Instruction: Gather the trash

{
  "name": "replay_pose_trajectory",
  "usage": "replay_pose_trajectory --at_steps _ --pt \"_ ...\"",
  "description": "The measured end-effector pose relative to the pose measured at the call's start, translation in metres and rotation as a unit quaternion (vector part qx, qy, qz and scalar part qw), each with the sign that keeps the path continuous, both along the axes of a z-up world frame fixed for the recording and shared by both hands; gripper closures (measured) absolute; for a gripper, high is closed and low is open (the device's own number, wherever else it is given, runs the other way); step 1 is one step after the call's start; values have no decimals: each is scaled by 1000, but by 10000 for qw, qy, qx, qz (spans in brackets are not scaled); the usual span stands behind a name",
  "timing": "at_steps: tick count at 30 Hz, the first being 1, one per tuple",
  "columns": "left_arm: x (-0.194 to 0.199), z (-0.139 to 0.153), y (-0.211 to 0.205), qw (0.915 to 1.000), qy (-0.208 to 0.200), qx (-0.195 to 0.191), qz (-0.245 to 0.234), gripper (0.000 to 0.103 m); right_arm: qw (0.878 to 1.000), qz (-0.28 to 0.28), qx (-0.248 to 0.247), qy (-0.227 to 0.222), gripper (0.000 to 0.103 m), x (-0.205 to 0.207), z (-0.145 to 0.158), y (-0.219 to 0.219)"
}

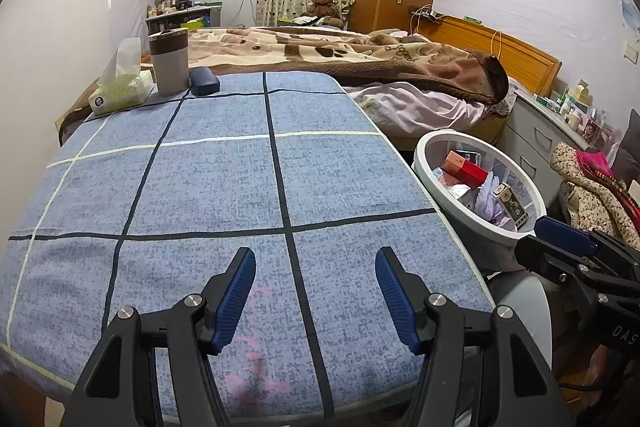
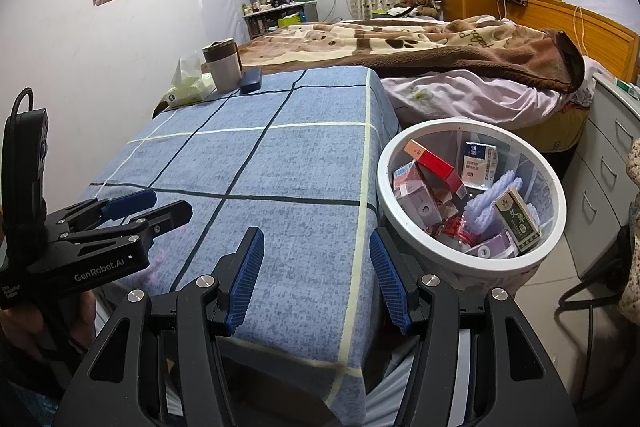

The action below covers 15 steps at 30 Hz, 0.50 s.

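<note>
Blue cloth on the counter [image 1: 224, 187] looks bare near the bin [image 2: 556, 251]; both grippers, left [image 1: 316, 301] and right [image 2: 316, 277], hold jaws wide and empty. Risk: grabbing the cup [image 1: 169, 61] beyond the bin as trash.

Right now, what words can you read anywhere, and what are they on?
"GenRobot.AI" on the body of the left hand-held gripper.
"DAS", cut off at the picture's edge, on the body of the right hand-held gripper.
Writing on the brown blanket: upside down, unclear.
Print on the green box, the red box and the tissue box: too small to read.
</note>
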State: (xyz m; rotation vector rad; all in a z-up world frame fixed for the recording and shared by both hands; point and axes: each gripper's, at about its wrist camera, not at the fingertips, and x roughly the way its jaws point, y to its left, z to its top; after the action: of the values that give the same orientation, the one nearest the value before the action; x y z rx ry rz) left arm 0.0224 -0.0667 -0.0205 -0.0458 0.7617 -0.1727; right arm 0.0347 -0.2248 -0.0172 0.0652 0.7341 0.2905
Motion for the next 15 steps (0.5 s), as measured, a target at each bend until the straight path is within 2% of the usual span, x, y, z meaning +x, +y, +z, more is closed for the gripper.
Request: replay_pose_trajectory --at_steps 15 --pt "0 0 -1 10000 -11 5 5 41 10000 -2 -3 1 46 1 -1 1"
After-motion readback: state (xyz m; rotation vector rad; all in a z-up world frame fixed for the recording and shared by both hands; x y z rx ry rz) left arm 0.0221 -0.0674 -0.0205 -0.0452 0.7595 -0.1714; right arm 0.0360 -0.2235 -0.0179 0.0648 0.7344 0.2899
